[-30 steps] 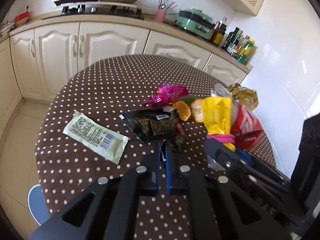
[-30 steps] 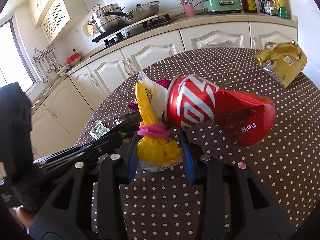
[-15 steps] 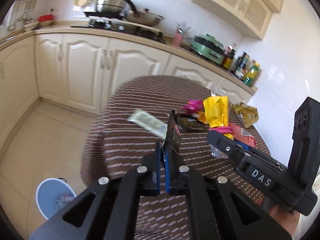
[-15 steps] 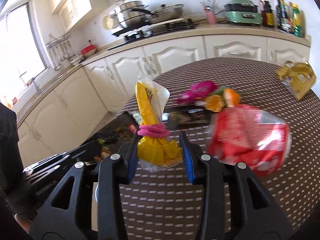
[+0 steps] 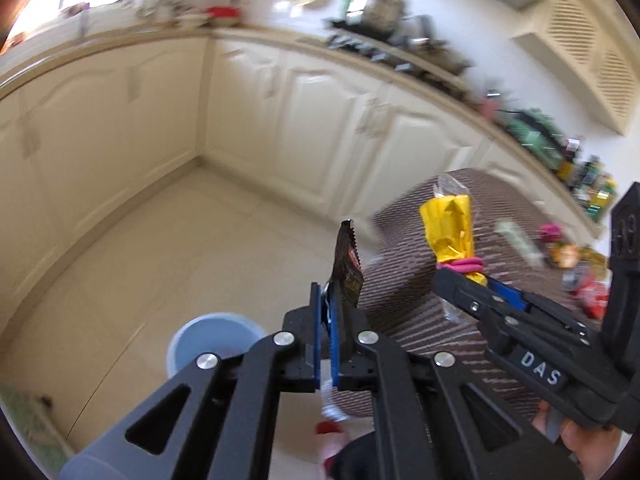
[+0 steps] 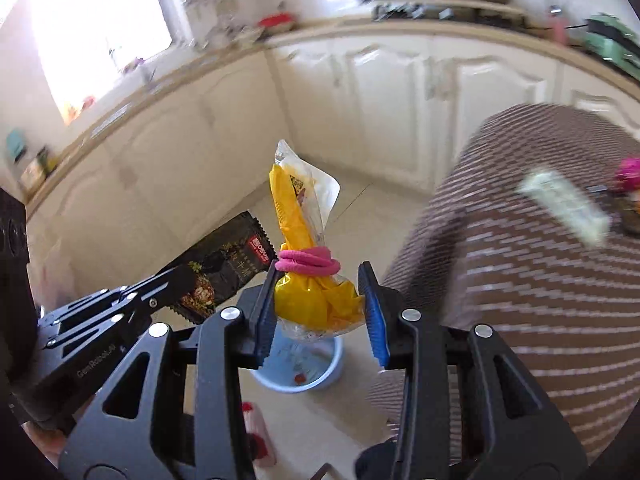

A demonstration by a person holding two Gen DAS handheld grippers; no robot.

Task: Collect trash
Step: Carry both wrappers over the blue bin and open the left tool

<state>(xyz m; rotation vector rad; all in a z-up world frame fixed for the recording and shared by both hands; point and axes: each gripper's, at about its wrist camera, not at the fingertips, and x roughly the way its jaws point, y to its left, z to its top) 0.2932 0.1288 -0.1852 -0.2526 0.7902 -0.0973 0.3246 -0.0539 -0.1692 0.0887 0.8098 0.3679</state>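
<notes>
room: kitchen, cream cabinets (image 5: 320, 120) under a long counter w/ blurred pots and bottles; bright window (image 6: 100, 20) at left of right-wrist view.
floor: pale tiles (image 5: 160, 248), seen from above in both views.
table: round, brown polka-dot cloth (image 6: 540, 280), motion-blurred; sits to the right of both grippers.
leftover trash: pale green sachet (image 6: 564, 208) lying on the cloth, pink wrapper (image 6: 630, 170) further back near the edge of view; red/orange bits at far right of left-wrist view, too blurred to name.
bin: light blue bin (image 6: 298, 364) on the floor, just below the right gripper's load; some scraps inside; in left-wrist view its rim shows left of the fingers.
left gripper (image 5: 328, 336): jaws nearly together, pinching the bottom edge of a dark snack wrapper (image 5: 347, 268); wrapper stands upright, serrated top edge up, over the floor beside the table.
right gripper (image 6: 320, 312): jaws part-way apart, clamped on the bulged lower end of a yellow bag (image 6: 304, 240) tied w/ a pink hair band (image 6: 308, 264); clear plastic top sticks up; held off the table, above the bin.
relation: both grippers side by side, near each other, not touching.
</notes>
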